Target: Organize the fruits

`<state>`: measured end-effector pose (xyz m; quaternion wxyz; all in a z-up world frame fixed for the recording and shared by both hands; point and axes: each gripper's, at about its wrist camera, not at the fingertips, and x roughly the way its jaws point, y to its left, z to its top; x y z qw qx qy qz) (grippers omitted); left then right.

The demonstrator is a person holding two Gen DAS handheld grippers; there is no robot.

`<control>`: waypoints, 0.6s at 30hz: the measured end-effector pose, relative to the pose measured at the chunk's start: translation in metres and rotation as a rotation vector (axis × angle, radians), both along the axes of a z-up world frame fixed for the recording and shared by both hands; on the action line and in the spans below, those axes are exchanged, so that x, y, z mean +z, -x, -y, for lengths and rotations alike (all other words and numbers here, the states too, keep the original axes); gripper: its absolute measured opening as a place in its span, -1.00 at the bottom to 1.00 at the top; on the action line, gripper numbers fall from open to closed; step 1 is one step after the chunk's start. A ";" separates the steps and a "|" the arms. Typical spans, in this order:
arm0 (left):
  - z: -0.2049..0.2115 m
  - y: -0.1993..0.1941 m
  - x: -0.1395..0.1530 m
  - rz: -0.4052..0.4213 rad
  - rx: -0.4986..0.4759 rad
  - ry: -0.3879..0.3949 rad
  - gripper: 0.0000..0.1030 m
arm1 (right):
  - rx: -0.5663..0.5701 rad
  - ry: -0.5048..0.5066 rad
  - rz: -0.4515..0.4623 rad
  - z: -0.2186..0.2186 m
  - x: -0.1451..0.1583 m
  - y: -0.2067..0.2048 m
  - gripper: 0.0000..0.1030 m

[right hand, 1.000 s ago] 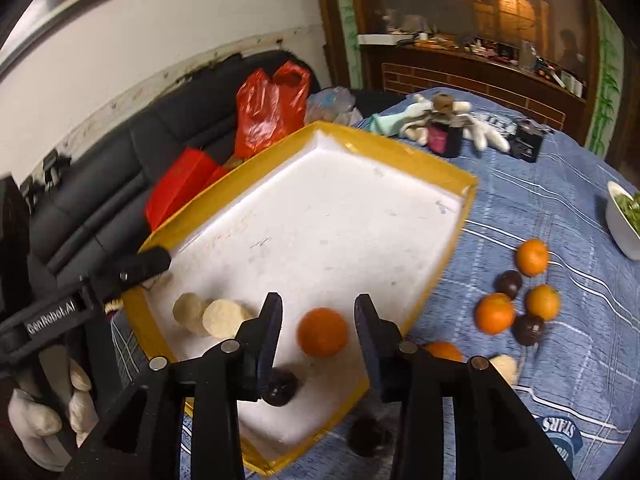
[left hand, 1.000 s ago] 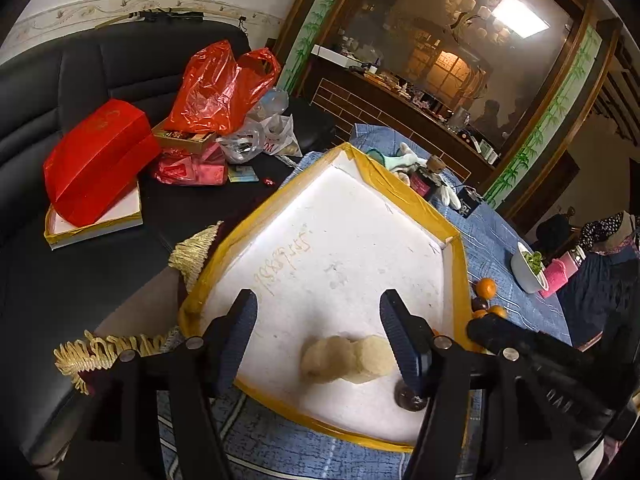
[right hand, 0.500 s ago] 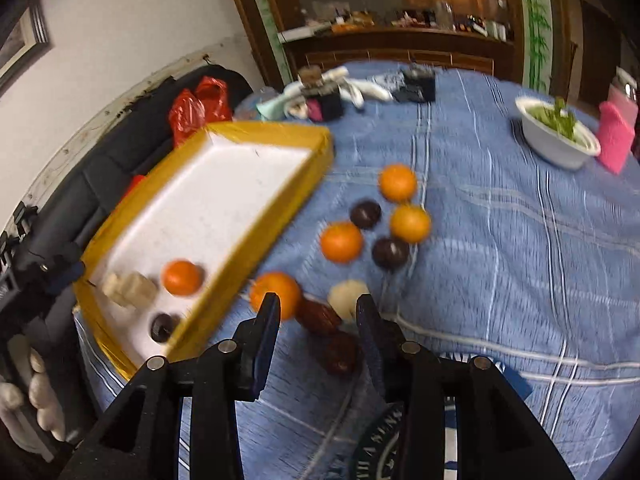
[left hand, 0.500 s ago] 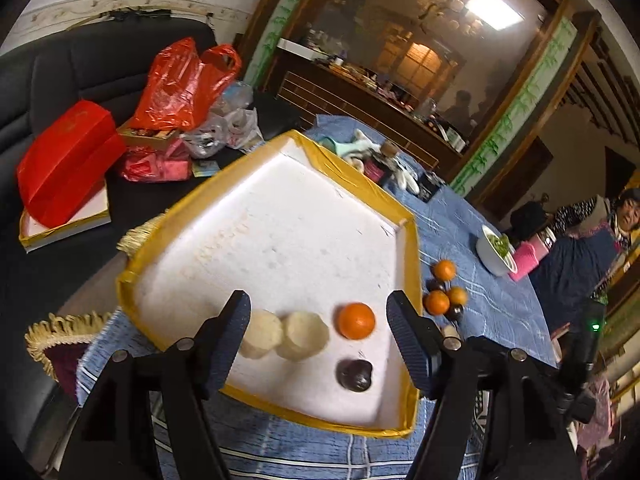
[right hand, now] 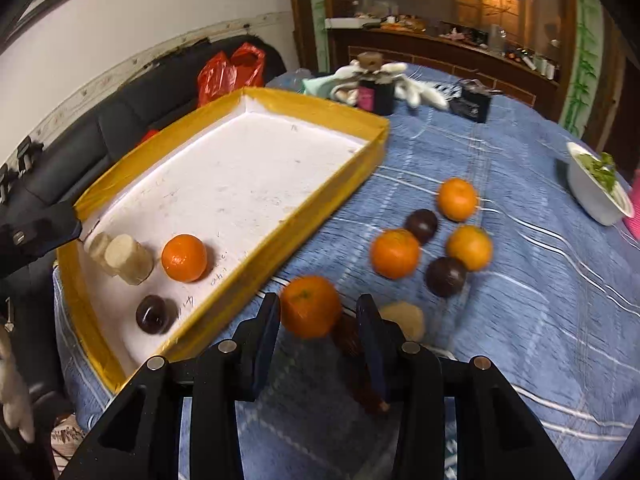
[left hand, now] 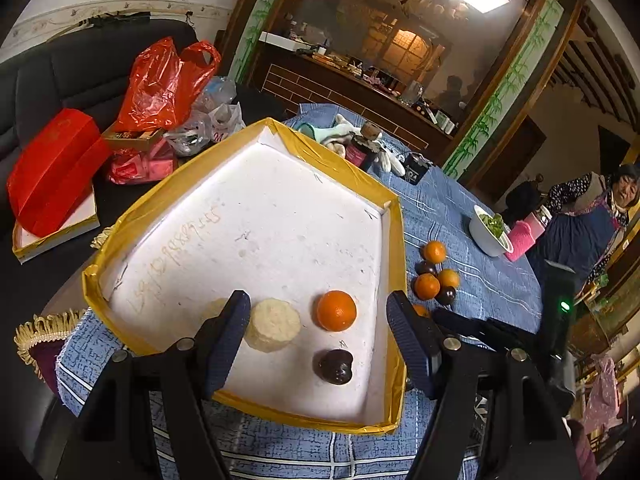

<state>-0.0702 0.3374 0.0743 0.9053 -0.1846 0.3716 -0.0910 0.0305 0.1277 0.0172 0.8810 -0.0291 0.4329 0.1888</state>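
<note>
A white foam tray with a yellow taped rim (left hand: pixel 396 240) (right hand: pixel 320 208) lies on the blue tablecloth. In it are two pale round pieces (left hand: pixel 272 324) (right hand: pixel 130 260), an orange (left hand: pixel 336 311) (right hand: pixel 184 258) and a dark fruit (left hand: pixel 333 366) (right hand: pixel 154 314). My left gripper (left hand: pixel 320 332) is open and empty above the tray's near end. My right gripper (right hand: pixel 316 328) is open, its fingers either side of an orange (right hand: pixel 310 306) on the cloth beside the tray. More oranges (right hand: pixel 394 253) and dark fruits (right hand: pixel 445 276) lie to the right, and a pale piece (right hand: pixel 404 320).
A white bowl of greens (right hand: pixel 596 188) stands at the right. A dark jar, gloves and a black box (right hand: pixel 474 104) sit at the table's far end. A black sofa with red bags (left hand: pixel 160 80) is on the left. A person (left hand: pixel 600 208) stands at the right.
My right gripper left the tray, swung out over the cloth and came down around an orange beside the tray. My left gripper pulled back, showing the tray's fruits.
</note>
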 end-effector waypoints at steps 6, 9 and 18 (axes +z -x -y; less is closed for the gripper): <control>0.016 0.002 0.004 0.019 -0.054 -0.030 0.36 | -0.008 0.031 -0.011 -0.007 -0.010 -0.012 -0.22; 0.027 0.002 0.005 0.024 -0.086 -0.049 0.36 | -0.033 -0.036 -0.015 0.007 -0.003 -0.005 -0.24; 0.099 0.010 0.006 0.057 -0.296 -0.143 0.36 | -0.207 -0.214 0.041 0.101 0.016 0.032 -0.23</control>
